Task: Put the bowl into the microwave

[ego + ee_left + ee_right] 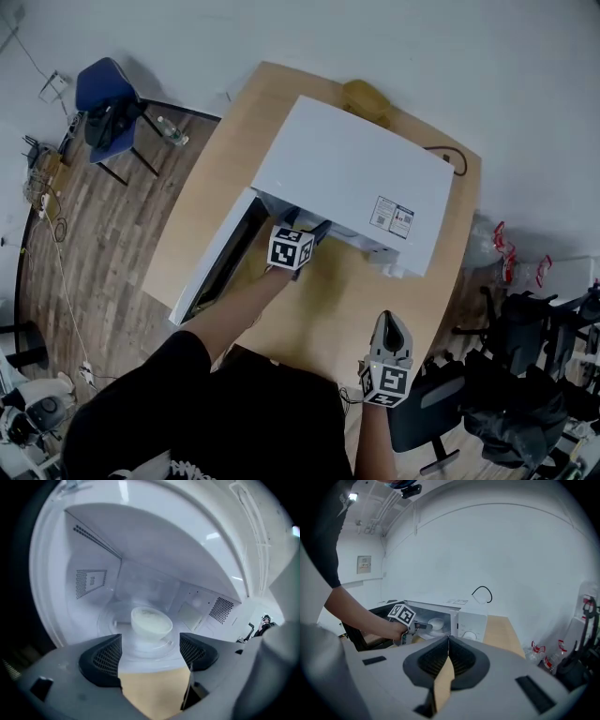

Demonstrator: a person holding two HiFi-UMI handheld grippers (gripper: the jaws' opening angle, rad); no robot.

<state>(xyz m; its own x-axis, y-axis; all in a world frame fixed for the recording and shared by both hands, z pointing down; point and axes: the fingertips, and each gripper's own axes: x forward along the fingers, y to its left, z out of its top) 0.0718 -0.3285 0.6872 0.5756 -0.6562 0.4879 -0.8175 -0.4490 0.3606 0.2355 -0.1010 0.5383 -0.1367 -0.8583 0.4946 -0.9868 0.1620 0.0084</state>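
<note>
Left gripper: jaws stand wide apart and grip nothing. The gap between them shows only the sill of the microwave and a strip of the wooden table beneath. The tips are at the mouth of the oven cavity.

Bowl: white, upright, seated on the glass turntable inside the cavity. It lies straight ahead of the left jaws, in line with the gap between them, beyond the tips and clear of both. Neither jaw touches it. Its contents cannot be determined.

Microwave: white, standing on the table. Its door is swung fully open, off to the left of the left jaws. The vent grille on the cavity wall sits ahead and to the right of the jaws.

Right gripper: jaws are pressed together with nothing between them. It is held well back from the oven, over the near edge of the table. The microwave front and its control dial lie ahead of these jaws, and the left gripper's marker cube shows ahead and to their left, at the cavity opening.
</note>
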